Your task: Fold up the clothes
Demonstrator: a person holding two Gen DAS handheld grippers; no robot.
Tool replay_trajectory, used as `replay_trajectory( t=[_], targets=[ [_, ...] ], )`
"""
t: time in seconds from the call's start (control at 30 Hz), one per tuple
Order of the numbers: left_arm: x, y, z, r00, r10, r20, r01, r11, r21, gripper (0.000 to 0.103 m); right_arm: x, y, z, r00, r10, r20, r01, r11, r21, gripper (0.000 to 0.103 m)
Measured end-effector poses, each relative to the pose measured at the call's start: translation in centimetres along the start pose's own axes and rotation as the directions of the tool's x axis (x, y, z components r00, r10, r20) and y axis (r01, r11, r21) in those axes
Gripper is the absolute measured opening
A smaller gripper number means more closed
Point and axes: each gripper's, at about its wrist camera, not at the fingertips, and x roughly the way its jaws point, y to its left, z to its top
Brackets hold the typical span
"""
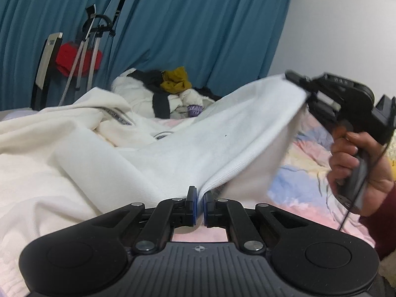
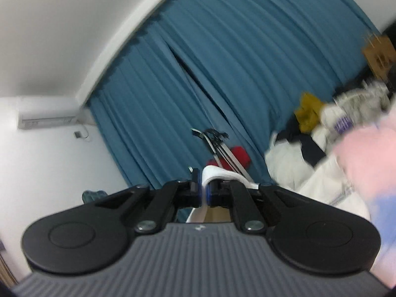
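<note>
Left wrist view, lower centre: our left gripper (image 1: 200, 196) clamped on the hem of a white garment (image 1: 235, 133), lifted and stretched toward the right edge, where our right gripper (image 1: 300, 86) pinches its far corner; right hand (image 1: 356, 163) on the handle. Patterned bedsheet (image 1: 307, 158) beneath; clothes pile (image 1: 170, 91) mid-frame against blue curtain (image 1: 198, 24). Right wrist view, centre: our right gripper (image 2: 203, 189) closed on the white fabric (image 2: 215, 172); blurred
</note>
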Motion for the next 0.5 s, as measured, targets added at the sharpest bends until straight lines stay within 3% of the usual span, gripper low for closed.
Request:
replay_trajectory(
  t=[0.07, 0.1, 0.17, 0.27, 0.3, 0.37, 0.43, 0.47, 0.5],
  targets=[
    [0.3, -0.1, -0.3, 1.0, 0.012, -0.029, -0.011, 1.0, 0.011, 0.005, -0.6, -2.7, -0.8, 0.988, -0.123, -0.093, 0.137, 0.978, 0.159, 0.009],
    [0.4, -0.3, -0.4, 0.999, 0.017, -0.045, -0.016, 1.0, 0.02, 0.005, -1.1, -4.4, -1.3, 0.972, -0.178, -0.153, 0.211, 0.948, 0.24, 0.009],
    [0.7, -0.6, -0.8, 0.997, 0.025, -0.072, -0.022, 0.999, 0.042, 0.006, -2.2, -7.9, -2.6, 0.93, -0.253, -0.266, 0.345, 0.849, 0.401, 0.01],
    [0.9, -0.9, -1.3, 0.994, 0.037, -0.1, -0.031, 0.998, 0.06, 0.006, -4.6, -11.9, -4.6, 0.891, -0.296, -0.344, 0.452, 0.649, 0.613, 0.01],
    [1.0, -0.8, -1.5, 0.993, 0.04, -0.108, -0.034, 0.998, 0.058, 0.007, -5.4, -12.5, -4.8, 0.881, -0.312, -0.357, 0.474, 0.6, 0.645, 0.01],
    [1.0, -0.5, -1.4, 0.992, 0.045, -0.116, -0.04, 0.998, 0.041, 0.007, -6.2, -12.8, -4.9, 0.878, -0.313, -0.363, 0.479, 0.553, 0.681, 0.015],
    [1.0, 0.1, -1.2, 0.992, 0.039, -0.124, -0.04, 0.999, 0.002, 0.007, -6.7, -13.1, -5.0, 0.894, -0.289, -0.341, 0.446, 0.513, 0.734, 0.041],
    [0.9, 0.4, -1.0, 0.993, 0.034, -0.117, -0.036, 0.999, -0.02, 0.007, -6.8, -13.2, -5.1, 0.905, -0.277, -0.323, 0.422, 0.494, 0.76, 0.07],
    [0.7, 0.7, -0.8, 0.994, 0.027, -0.104, -0.031, 0.999, -0.041, 0.007, -6.9, -13.3, -5.0, 0.912, -0.267, -0.312, 0.406, 0.473, 0.782, 0.091]
  ],
)
